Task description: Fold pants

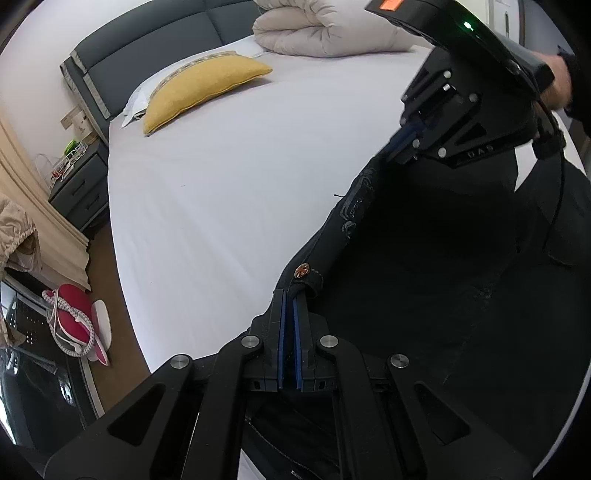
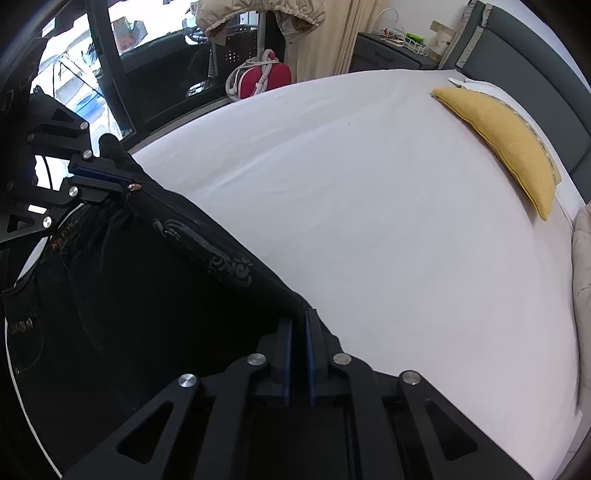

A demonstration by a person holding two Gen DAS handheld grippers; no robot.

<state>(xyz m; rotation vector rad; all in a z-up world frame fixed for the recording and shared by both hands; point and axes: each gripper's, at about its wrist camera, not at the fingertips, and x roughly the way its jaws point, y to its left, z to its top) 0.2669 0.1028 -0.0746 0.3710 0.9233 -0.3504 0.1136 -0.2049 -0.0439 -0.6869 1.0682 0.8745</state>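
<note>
so the black pants [image 1: 424, 277] were held up by their top edge, one end in each gripper. the left gripper [image 1: 289, 295] had its fingers [image 1: 281, 325] squeezed nearly together on the waistband, right by the shiny button [image 1: 301, 271]. the right gripper [image 2: 298, 314] had its fingers [image 2: 287, 354] pinched close on the other end of the waistband in the same way. the band ran tight between the two, and the grey pattern [image 2: 229, 267] on it showed in the right wrist view.

the rest of the pants hung down or lay below, at the near edge of the bed [image 1: 229, 184]. it was too dark there to tell how the legs lay.

it looked like the job was only at the start. the pants were grabbed and stretched out, but no neat fold showed yet. there was a lot of bare white sheet to lay them on. a yellow pillow [image 1: 203, 90] and a rolled-up blanket [image 1: 325, 29] sat far off by the headboard [image 1: 147, 55], out of the way.

what was left, i think: lay the pants flat, put one leg on the other, then fold them up small.
</note>
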